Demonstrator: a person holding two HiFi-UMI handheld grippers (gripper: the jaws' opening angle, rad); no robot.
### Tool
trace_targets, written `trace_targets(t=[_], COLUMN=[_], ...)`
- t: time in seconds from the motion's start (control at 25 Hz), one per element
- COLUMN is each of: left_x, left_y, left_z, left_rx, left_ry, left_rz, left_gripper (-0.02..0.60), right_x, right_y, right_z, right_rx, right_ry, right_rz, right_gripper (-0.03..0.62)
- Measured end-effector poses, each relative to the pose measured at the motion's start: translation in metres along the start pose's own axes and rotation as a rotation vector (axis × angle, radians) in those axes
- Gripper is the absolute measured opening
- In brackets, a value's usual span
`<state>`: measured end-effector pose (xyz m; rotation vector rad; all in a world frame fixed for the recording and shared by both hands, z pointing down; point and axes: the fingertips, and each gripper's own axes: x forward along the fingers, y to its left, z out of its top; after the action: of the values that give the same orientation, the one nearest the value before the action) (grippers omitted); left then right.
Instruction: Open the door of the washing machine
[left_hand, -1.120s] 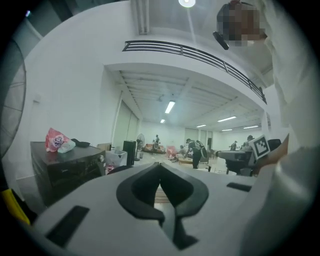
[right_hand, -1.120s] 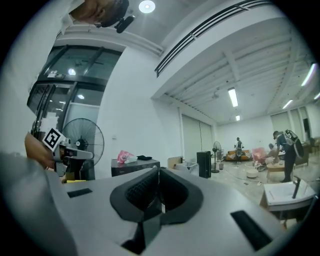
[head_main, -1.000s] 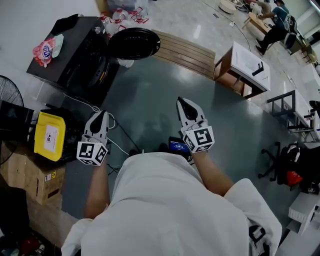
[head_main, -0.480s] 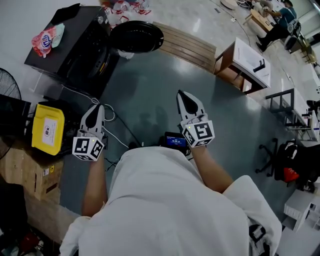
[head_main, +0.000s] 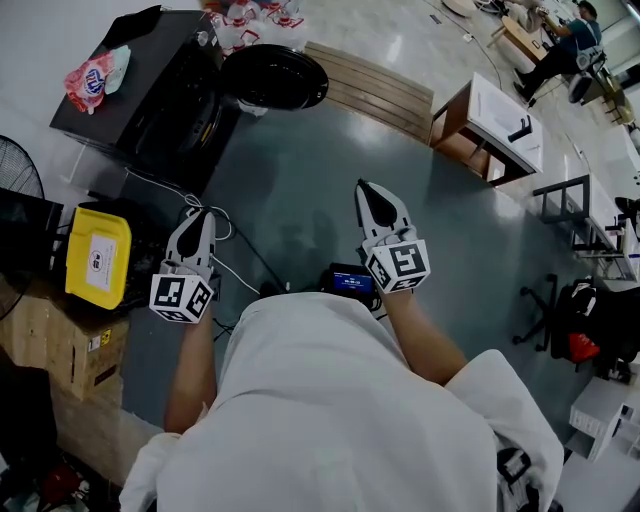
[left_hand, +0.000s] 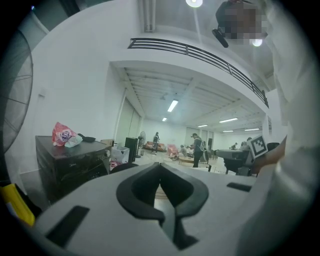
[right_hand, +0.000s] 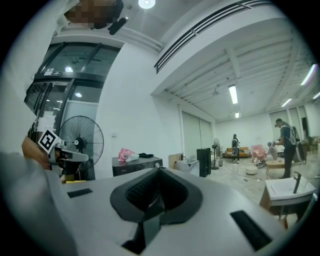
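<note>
The black washing machine stands at the upper left of the head view, and its round door hangs swung out to the right of it. It also shows far off in the left gripper view and the right gripper view. My left gripper is shut and empty, held over the floor well short of the machine. My right gripper is also shut with nothing in it, level with the left one and further right. Both point towards the machine.
A red and white bag lies on the machine's top. A yellow box, a fan and a cardboard box stand at left. Cables trail on the floor. A wooden pallet and a white cabinet are beyond.
Both grippers have drifted only slightly and stay shut. The machine and its door sit a little higher in the head view than a second ago.
</note>
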<state>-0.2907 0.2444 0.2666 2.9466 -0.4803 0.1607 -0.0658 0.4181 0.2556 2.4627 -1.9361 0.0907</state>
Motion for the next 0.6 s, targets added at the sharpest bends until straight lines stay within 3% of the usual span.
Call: trace_targets(t=[0.32,0.6], left_x=[-0.004,-0.005], left_y=[0.002,0.007], left_z=[0.003,0.011], left_rx=[0.005,0.027], left_ry=[-0.003,-0.022], left_rz=[0.009,0.06], left_gripper=[0.009,0.009], right_x=[0.003,0.003], right_y=[0.006,0.0], right_z=[0.002,0.002], right_rx=[0.002,-0.001], right_ry=[-0.005,-0.006], right_rz=[0.011,0.005], right_gripper=[0.032,0.031])
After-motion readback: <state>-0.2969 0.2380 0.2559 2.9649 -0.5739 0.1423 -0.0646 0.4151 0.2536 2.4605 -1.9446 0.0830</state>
